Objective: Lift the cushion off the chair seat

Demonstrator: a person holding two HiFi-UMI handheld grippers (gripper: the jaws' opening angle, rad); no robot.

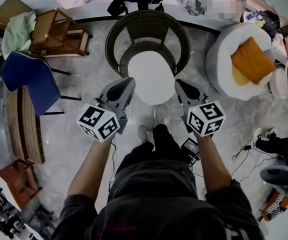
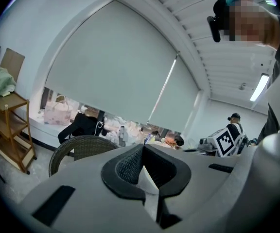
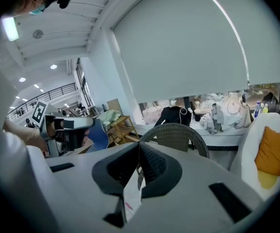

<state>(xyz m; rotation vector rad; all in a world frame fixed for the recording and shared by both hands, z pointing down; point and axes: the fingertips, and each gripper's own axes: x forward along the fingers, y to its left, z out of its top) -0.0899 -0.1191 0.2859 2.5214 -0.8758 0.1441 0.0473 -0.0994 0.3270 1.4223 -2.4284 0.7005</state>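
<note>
A white oval cushion (image 1: pixel 151 76) lies on the seat of a dark wicker chair (image 1: pixel 146 24) just ahead of me. My left gripper (image 1: pixel 131 80) hovers at the cushion's front left edge and my right gripper (image 1: pixel 177 83) at its front right edge. Whether either one touches the cushion I cannot tell. Both are shut with nothing between their jaws. In the left gripper view the left gripper (image 2: pixel 143 145) points over the chair's back (image 2: pixel 77 147). In the right gripper view the right gripper (image 3: pixel 140 144) also aims at the chair's back (image 3: pixel 176 132). The cushion is hidden in both gripper views.
A round white armchair (image 1: pixel 224 54) with an orange pillow (image 1: pixel 251 59) stands to the right. On the left are a blue chair (image 1: pixel 31 81), a wooden shelf (image 1: pixel 59 31) and a wooden bench (image 1: pixel 24 129). My shoes (image 1: pixel 159 115) stand before the wicker chair. Cables (image 1: pixel 241 151) trail on the floor at right.
</note>
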